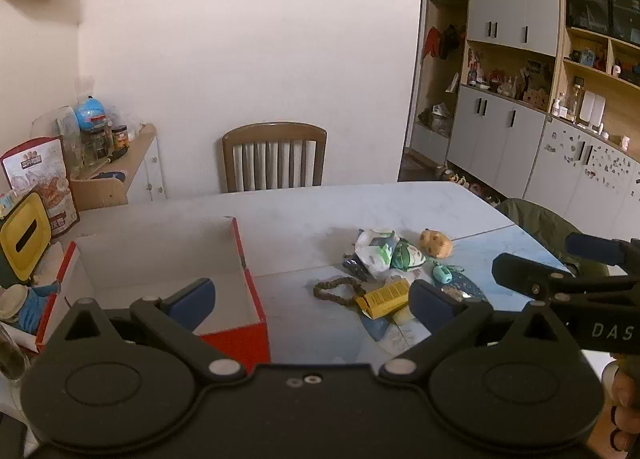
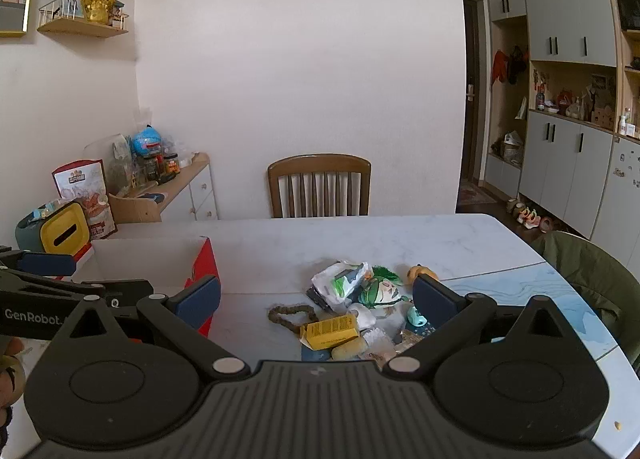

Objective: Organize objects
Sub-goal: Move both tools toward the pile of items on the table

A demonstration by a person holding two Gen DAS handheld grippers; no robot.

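Clearly both fingers (image 1: 192,299) wide apart, empty

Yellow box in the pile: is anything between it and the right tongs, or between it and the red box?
Nothing visible blocks either. The yellow box lies atop the pile, ahead of the open right tongs; bare table separates it from the red box.

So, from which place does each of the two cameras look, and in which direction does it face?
Left wrist: sits on the left gripper, open, over the red box, facing the chair; the right gripper shows at right.
Right wrist: sits on the right gripper, open, over the pile of small items, facing the same chair; the left gripper shows at left.
Both share the table, box, pile and chair.
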